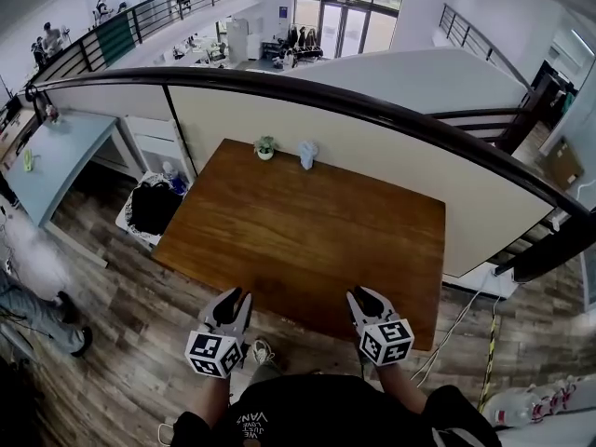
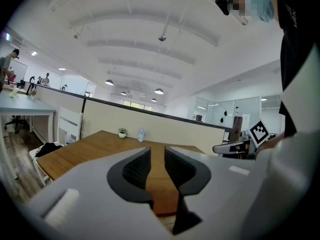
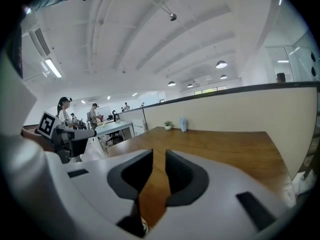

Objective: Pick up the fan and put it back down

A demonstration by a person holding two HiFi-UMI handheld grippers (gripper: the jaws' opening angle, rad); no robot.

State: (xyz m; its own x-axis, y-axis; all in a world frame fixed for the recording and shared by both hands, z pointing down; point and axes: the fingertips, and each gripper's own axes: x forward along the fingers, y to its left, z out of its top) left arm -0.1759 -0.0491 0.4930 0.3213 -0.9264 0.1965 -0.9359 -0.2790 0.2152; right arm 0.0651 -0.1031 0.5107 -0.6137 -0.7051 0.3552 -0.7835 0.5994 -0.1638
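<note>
The small pale-blue fan (image 1: 307,154) stands upright at the far edge of the wooden table (image 1: 298,222), next to a little potted plant (image 1: 265,147). It is small and far away in the left gripper view (image 2: 141,134) and the right gripper view (image 3: 183,124). My left gripper (image 1: 236,296) (image 2: 157,156) hovers at the table's near edge, left of centre. My right gripper (image 1: 364,293) (image 3: 159,159) is beside it at the near edge, further right. Both point toward the fan from across the table. Each pair of jaws stands a narrow gap apart with nothing between them.
A cream partition with a dark railing (image 1: 372,110) runs behind the table. A white cart with a black bag (image 1: 154,208) stands at the table's left. A pale desk (image 1: 56,156) and a person's legs (image 1: 37,315) are further left. Cables (image 1: 456,329) lie on the floor at the right.
</note>
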